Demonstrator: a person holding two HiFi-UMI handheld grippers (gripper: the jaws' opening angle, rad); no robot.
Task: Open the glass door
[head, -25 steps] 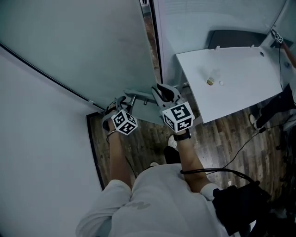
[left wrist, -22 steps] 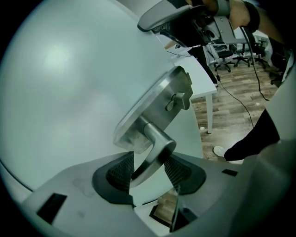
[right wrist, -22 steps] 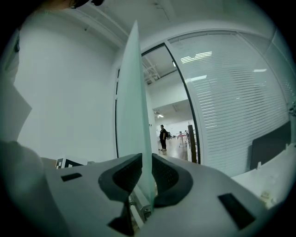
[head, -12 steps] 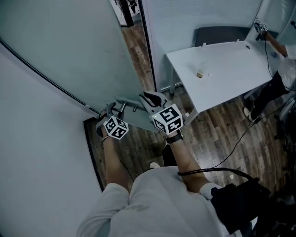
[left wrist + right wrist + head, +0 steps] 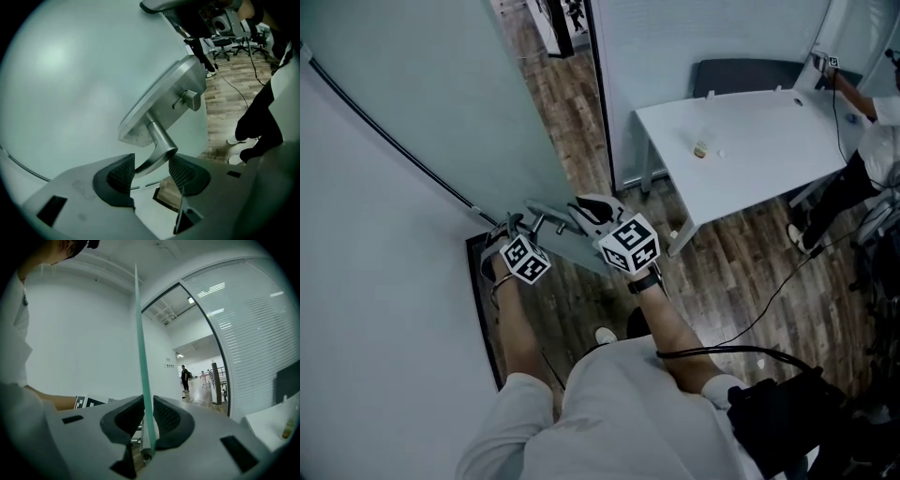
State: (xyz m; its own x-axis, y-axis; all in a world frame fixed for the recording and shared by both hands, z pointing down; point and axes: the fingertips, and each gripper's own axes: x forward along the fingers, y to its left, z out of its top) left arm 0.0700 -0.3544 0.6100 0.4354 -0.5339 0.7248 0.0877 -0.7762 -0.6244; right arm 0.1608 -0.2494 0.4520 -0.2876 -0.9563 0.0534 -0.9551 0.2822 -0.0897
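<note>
The frosted glass door stands swung inward, with wooden floor showing through the gap beside it. My right gripper is shut on the door's free edge; in the right gripper view the green glass edge runs up from between the pads of that gripper. My left gripper is at the metal lever handle. In the left gripper view the lever lies between the jaws of the left gripper, which are opening, below the lock plate.
A white table with a small bottle stands to the right, a dark chair behind it. A person is at the far right. Cables trail over the wooden floor. A white wall closes the left side.
The door has swung further open, showing more floor beyond the doorway. Both grippers have moved left with the door's edge and handle.
</note>
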